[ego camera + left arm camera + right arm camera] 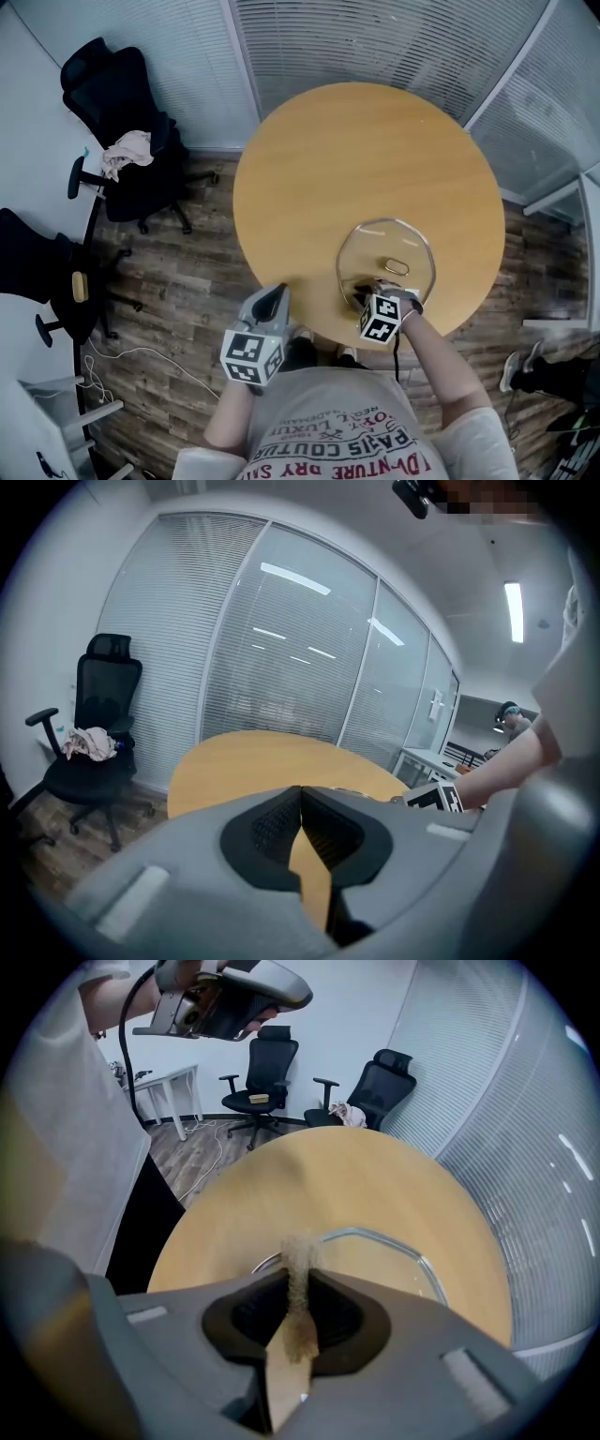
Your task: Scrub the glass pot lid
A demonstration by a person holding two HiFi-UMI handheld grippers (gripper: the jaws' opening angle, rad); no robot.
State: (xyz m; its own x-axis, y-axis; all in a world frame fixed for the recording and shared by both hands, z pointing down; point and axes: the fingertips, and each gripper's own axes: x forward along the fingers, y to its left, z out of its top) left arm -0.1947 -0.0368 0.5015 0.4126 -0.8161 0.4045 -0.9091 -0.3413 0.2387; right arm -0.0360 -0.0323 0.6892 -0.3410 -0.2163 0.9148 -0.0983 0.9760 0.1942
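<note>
Glass pot lid (375,246) is lying near-right on the table (356,159), right gripper (367,289) with scrub pad (298,1279) between its jaws sitting at its near rim, left gripper (272,298) hanging further left, at the table's near edge.

In the head view the right gripper (375,291) covers the near rim of the glass pot lid (386,242) and whatever it pinches; the right gripper view shows only a thin edge of a tan scrub pad (299,1265), the gripper's body cutting off the lid's near side. A yellow item (80,286) on the black chair (28,267) is too small to identify
</note>
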